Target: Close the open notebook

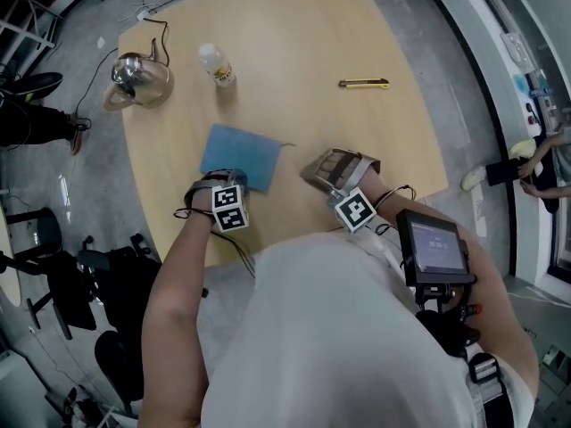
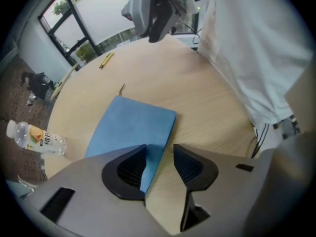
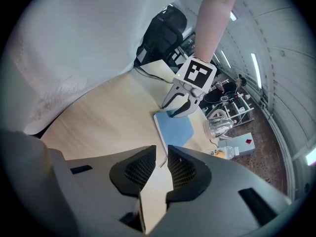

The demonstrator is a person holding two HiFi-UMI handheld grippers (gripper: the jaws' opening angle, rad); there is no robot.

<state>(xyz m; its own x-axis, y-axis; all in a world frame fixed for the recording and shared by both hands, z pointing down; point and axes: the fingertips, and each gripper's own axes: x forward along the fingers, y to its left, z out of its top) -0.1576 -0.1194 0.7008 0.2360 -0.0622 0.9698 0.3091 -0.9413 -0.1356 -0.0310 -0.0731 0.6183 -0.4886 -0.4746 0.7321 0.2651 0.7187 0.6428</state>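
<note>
A blue notebook (image 1: 239, 156) lies flat and closed on the wooden table (image 1: 294, 34), its cover up. A thin bookmark string sticks out past its right edge. My left gripper (image 1: 230, 184) points steeply down over the notebook's near corner. In the left gripper view its jaws (image 2: 159, 164) stand open, with the notebook (image 2: 133, 127) edge between them but not pinched. My right gripper (image 1: 323, 172) hovers over bare table to the right of the notebook. Its jaws (image 3: 167, 169) stand a narrow gap apart with nothing between them, and the notebook (image 3: 177, 126) lies beyond them.
A metal kettle (image 1: 140, 80) with a cord stands at the table's far left. A plastic bottle (image 1: 217, 65) is beside it, and a yellow utility knife (image 1: 363, 83) lies at the far right. The table's curved near edge runs just below both grippers.
</note>
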